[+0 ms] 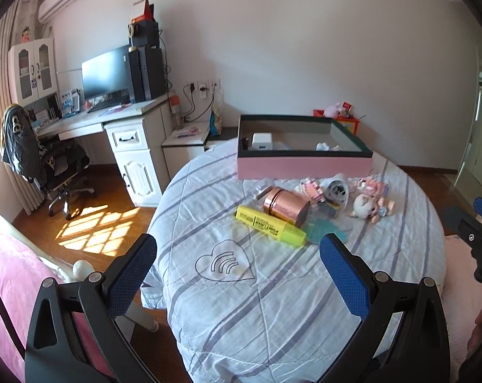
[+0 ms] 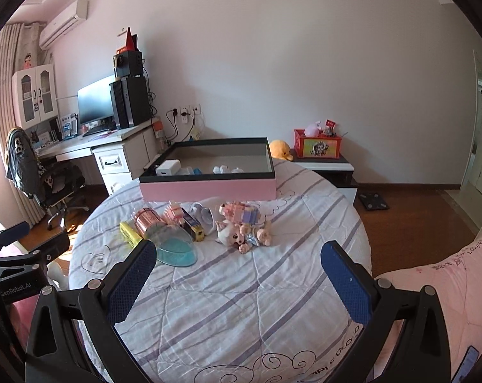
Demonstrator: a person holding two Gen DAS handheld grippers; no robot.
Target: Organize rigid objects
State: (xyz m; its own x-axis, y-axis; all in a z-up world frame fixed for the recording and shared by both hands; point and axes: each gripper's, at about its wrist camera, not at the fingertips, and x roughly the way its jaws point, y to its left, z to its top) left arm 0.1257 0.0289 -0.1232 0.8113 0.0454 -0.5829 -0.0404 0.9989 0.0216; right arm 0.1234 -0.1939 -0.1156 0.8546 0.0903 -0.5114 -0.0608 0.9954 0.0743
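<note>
A: Start at the claws. What have they got?

B: Nothing. The left gripper [image 1: 237, 249] has its fingers spread wide over bare quilt, and the right gripper [image 2: 239, 255] is likewise wide apart and empty. Both hang back from the pile near the front edge of the bed [image 1: 272, 319], I'd say so the cameras take in everything before a pick is chosen.

A: And just ahead of them?

B: The yellow highlighter [image 1: 270, 229] lies flat, closest to the left claw, with the copper tin [image 1: 285, 206] on its side touching it from behind. A teal dish [image 2: 176, 250] lies just beside the tin, nearest the right claw's left finger.

A: Further out?

B: Pink block toys [image 2: 239, 213] and a small plush kitten [image 2: 233, 237], bunched together mid-quilt. Behind them, at the far edge, the pink box [image 1: 304, 164] stands lidless with a white charger [image 1: 262, 142] already inside at its left end, so it's presumably the destination.

A: First candidate?

B: Probably the highlighter: rigid, slim, unobstructed in front.
</note>
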